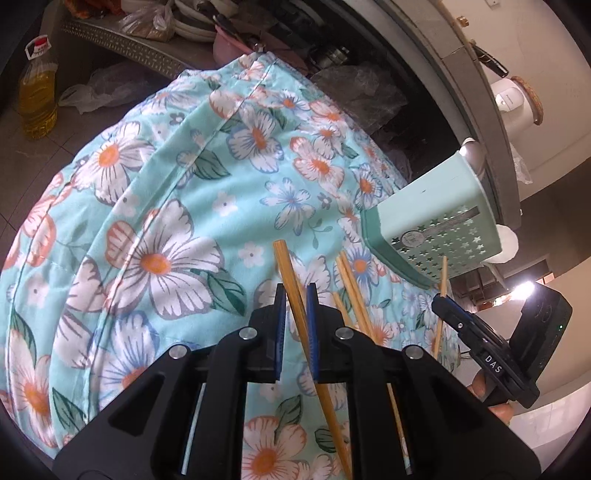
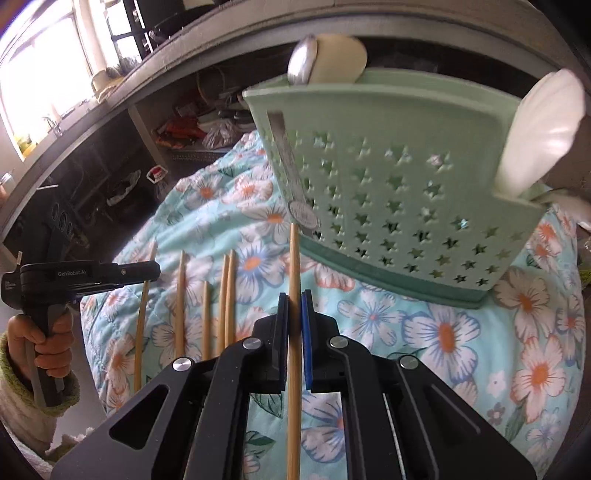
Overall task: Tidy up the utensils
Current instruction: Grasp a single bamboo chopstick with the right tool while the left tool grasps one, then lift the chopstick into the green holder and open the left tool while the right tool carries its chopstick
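My left gripper (image 1: 296, 291) is shut on a bamboo chopstick (image 1: 291, 275) that slants between its blue pads, above the floral cloth. My right gripper (image 2: 294, 301) is shut on another bamboo chopstick (image 2: 294, 258), held upright just in front of the mint-green star-punched utensil holder (image 2: 399, 192). The holder also shows in the left wrist view (image 1: 432, 221), at the right. It holds a metal spoon (image 2: 303, 61) and white spoons (image 2: 539, 125). Several loose chopsticks (image 2: 225, 295) lie on the cloth left of my right gripper. The right gripper also shows in the left wrist view (image 1: 443, 299).
A floral turquoise cloth (image 1: 177, 206) covers the round work surface. An oil bottle (image 1: 37, 96) stands on the floor at left. Shelves with bags and dishes (image 1: 207, 26) run behind. The left gripper and hand show at the left in the right wrist view (image 2: 147, 271).
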